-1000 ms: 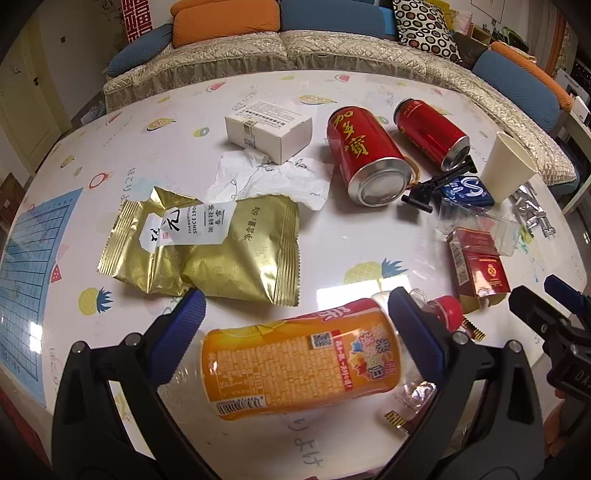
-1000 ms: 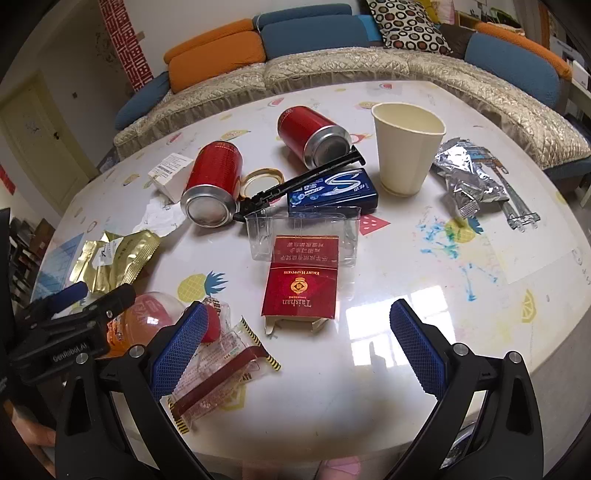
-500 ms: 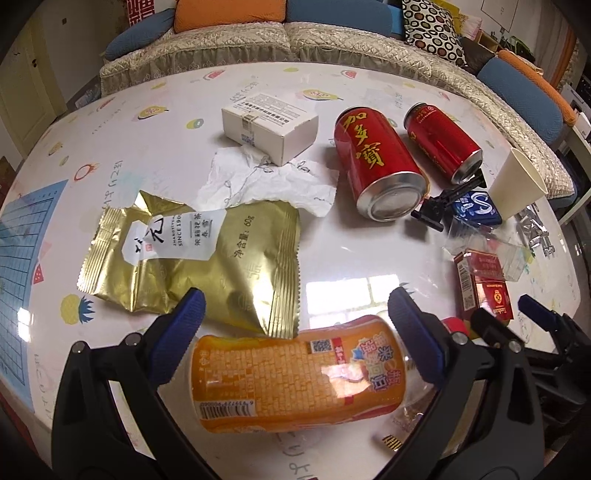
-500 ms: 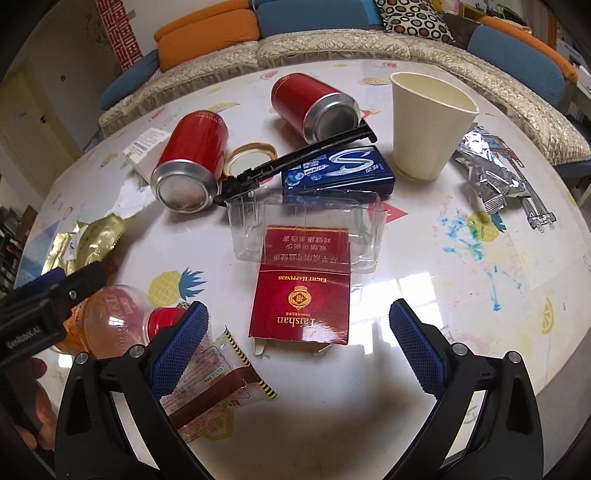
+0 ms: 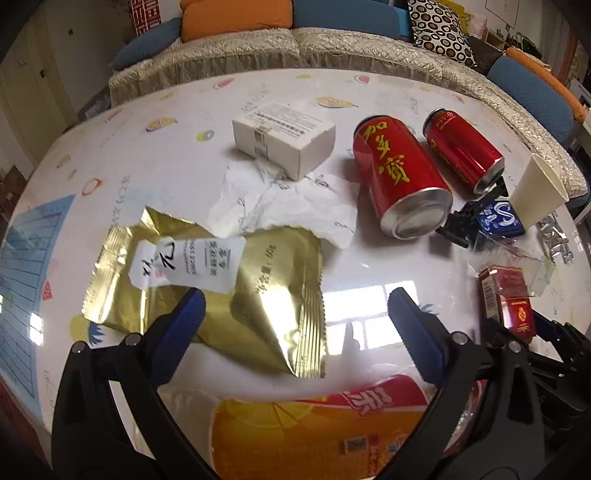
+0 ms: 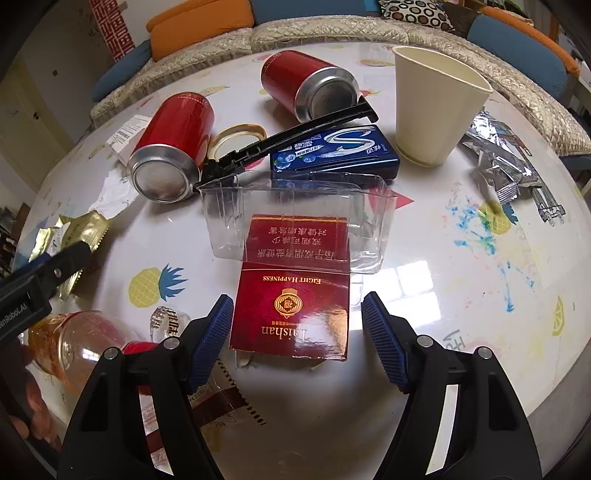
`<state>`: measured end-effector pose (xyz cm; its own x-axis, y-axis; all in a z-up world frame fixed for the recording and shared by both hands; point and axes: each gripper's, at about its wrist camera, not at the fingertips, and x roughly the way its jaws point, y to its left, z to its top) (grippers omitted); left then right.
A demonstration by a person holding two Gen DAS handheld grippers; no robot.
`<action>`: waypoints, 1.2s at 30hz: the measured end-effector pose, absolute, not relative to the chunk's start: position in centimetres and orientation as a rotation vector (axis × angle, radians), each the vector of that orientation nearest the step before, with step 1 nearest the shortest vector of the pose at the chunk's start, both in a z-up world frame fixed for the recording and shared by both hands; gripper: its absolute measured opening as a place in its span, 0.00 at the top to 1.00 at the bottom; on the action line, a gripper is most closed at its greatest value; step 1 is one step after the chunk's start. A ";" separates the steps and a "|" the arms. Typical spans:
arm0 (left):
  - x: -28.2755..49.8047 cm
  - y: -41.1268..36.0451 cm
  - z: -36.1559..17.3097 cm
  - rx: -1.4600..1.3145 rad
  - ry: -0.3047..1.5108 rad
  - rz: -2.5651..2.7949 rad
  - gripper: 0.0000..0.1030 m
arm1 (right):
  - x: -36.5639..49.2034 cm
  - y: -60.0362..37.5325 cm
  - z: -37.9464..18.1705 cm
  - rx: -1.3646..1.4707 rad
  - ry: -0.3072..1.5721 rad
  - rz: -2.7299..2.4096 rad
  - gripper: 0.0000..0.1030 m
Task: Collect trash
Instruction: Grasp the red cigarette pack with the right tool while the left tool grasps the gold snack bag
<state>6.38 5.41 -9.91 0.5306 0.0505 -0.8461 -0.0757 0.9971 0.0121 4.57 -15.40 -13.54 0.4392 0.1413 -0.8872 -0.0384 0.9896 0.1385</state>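
Straddling cigarette pack (image 6: 291,314), right gripper (image 6: 297,332) spread

A round white worktop (image 5: 177,122) printed with small fruit and scribbles fills the middle of both views, its glossy top mirroring a bright window in the lower centre. Behind it, along the top of the frame, a curved sofa (image 5: 332,48) with a quilted beige cover wraps round the far edge. On the sofa sit an orange cushion (image 5: 236,16), blue cushions (image 5: 532,88) and a black-and-white spotted pillow (image 5: 439,31). At the upper left is a pale wall (image 5: 92,33) with a red patterned hanging (image 6: 110,29), and a cream door (image 6: 26,125) at the left edge.
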 end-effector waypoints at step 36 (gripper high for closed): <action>6.0 7.3 -5.7 -0.195 0.941 -0.043 0.95 | 2.3 -17.3 -8.0 0.132 1.014 0.204 0.47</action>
